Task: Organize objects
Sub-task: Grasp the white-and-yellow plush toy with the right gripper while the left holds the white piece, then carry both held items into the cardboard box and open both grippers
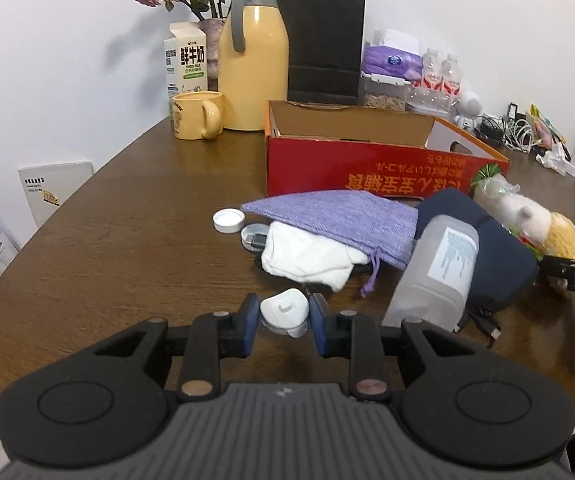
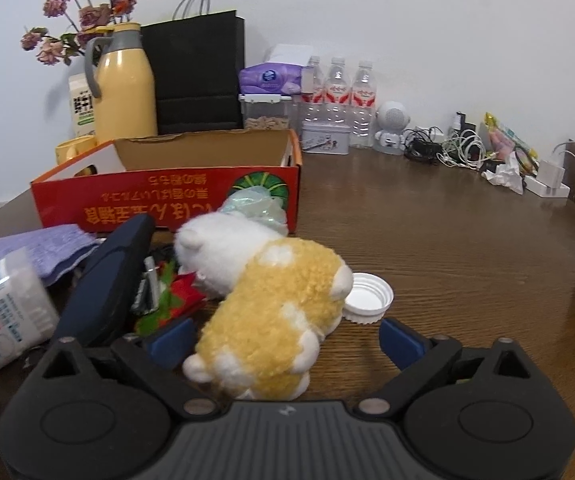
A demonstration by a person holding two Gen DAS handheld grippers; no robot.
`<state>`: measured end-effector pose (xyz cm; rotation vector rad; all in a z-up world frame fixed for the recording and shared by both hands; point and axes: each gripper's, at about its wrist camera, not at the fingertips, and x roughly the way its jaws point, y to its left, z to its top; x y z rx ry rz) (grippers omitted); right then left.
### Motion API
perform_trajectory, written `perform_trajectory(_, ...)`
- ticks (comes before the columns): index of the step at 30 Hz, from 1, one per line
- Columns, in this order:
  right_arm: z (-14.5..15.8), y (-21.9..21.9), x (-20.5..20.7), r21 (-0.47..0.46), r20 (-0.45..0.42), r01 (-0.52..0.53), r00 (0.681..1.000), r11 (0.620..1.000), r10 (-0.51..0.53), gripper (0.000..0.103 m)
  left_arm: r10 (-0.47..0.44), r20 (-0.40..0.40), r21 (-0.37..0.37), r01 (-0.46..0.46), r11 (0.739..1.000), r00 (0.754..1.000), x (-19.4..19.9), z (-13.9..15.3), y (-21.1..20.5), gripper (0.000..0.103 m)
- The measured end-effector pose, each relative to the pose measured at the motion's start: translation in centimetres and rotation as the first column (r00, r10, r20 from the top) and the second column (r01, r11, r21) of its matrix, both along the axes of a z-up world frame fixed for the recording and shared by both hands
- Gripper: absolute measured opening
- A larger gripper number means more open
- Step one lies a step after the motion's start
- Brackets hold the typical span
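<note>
Fingers [image 1: 249, 320] of the left gripper [image 1: 283, 320] pinch a small white gadget [image 1: 284, 312]; the right gripper [image 2: 283, 340] stands spread around a plush toy [image 2: 271, 308].

The gadget sits low over the brown surface [image 1: 127, 240], near a white cloth [image 1: 307, 256] and purple pouch [image 1: 327, 216]. The toy lies on the surface before the red box [image 2: 159, 200], a white cap [image 2: 367, 296] touching it; neither right finger presses its fur.
</note>
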<state>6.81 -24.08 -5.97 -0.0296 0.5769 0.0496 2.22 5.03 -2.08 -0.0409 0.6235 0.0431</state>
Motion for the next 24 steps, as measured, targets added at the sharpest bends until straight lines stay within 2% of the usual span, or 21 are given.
perform_trajectory(1,-0.1,-0.1,0.2,0.004,-0.004,0.001,1.0,1.0,-0.001,0.09,0.001,0.002,-0.003,-0.001,1.0,1.0,0.1,0.1,0.1,0.028)
perform_trajectory(4,-0.3,-0.3,0.6,0.015,-0.009,0.0,1.0,1.0,0.0,0.077,0.006,0.008,-0.011,-0.006,1.0,1.0,0.3,0.2,0.2,0.028)
perform_trajectory(6,-0.3,-0.3,0.8,0.025,-0.013,-0.007,1.0,1.0,0.007,0.057,0.009,0.01,-0.017,-0.009,1.0,1.0,0.4,0.2,0.3,0.028)
perform_trajectory(7,-0.3,-0.4,0.9,0.034,-0.016,-0.011,1.0,0.999,0.012,0.055,0.009,0.012,-0.019,-0.009,1.0,1.0,0.4,0.3,0.3,0.028)
perform_trajectory(14,-0.2,-1.1,0.8,0.078,0.004,-0.019,1.0,0.997,0.018,0.05,0.003,0.04,-0.029,-0.002,1.0,0.999,1.0,0.9,0.4,0.028)
perform_trajectory(24,2.6,-0.8,-0.2,0.046,0.108,-0.052,0.993,0.998,0.047,0.049,-0.041,0.139,-0.017,0.044,0.999,0.989,3.0,3.9,-0.2,0.028)
